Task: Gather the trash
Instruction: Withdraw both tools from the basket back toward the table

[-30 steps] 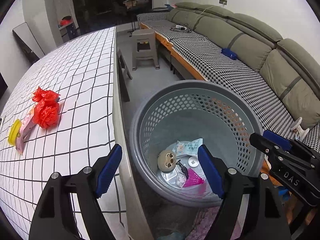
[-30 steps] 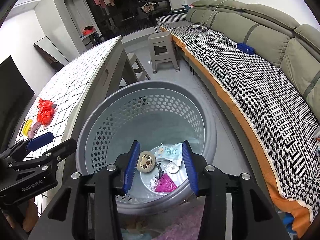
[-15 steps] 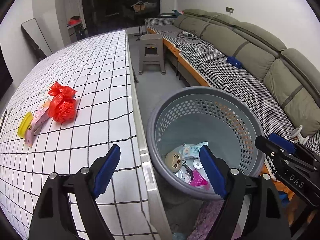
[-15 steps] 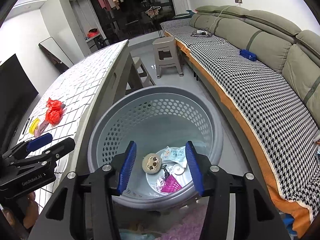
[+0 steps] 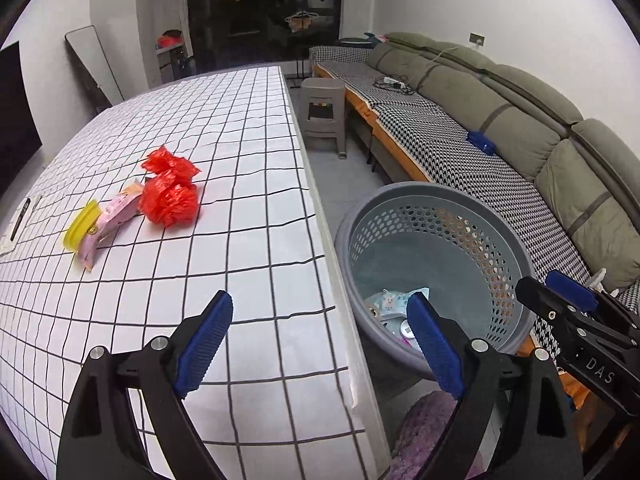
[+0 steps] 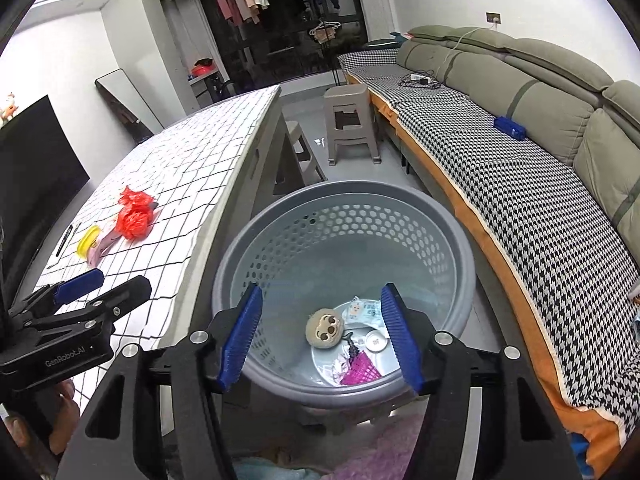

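well ahead of the left tool [image 5: 318, 342] lies red trash [image 5: 170, 194].

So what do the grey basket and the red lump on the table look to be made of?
The basket looks like moulded plastic with a matt grey finish: smooth rim, regular punched holes in the wall. The red lump looks like thin plastic film, probably a crumpled bag: sharp creases and glossy highlights. Neither can be confirmed by sight alone.

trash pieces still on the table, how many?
3, clustered together on the table: a red plastic bag, a pink wrapper touching it, and a yellow lid beside the wrapper. More may hide underneath.
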{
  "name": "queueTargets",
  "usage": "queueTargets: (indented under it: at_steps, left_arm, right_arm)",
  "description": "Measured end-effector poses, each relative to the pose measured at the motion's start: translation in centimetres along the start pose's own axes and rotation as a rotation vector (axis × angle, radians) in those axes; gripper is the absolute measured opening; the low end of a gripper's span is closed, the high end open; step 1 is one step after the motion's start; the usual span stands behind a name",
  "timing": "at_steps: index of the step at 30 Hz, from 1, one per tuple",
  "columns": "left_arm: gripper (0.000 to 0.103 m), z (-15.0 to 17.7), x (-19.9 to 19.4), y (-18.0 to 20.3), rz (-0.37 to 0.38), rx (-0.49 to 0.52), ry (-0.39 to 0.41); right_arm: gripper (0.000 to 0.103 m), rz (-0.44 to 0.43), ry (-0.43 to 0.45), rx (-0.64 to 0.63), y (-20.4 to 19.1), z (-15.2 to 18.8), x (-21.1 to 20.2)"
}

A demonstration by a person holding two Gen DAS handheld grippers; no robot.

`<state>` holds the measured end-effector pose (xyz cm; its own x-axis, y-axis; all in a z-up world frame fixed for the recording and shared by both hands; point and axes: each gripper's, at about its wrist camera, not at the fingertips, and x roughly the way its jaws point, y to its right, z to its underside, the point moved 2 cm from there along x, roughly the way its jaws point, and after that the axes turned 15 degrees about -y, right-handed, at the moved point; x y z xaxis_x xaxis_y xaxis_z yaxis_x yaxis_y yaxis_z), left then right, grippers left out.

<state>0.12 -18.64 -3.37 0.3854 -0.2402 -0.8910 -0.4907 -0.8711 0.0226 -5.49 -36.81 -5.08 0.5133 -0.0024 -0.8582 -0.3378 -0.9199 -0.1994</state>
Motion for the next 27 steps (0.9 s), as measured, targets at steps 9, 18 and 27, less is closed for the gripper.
queueTargets:
  at_steps: [9, 18, 27]
  left_arm:
    - [0.091, 1.5, -1.3, -2.3, -0.006, -0.036, 0.029]
    - [0.093, 3.1, -3.0, -5.5, -0.028, -0.087, 0.063]
    - [0.093, 3.5, -3.5, -8.6, -0.047, -0.144, 0.079]
  right_arm:
    - [0.061, -0.015, -0.001, -0.047, -2.8, 1.1, 0.0]
    - [0.061, -0.038, -0.008, -0.104, -6.2, 1.8, 0.4]
    - [0.061, -0.062, -0.023, -0.166, -9.6, 1.5, 1.3]
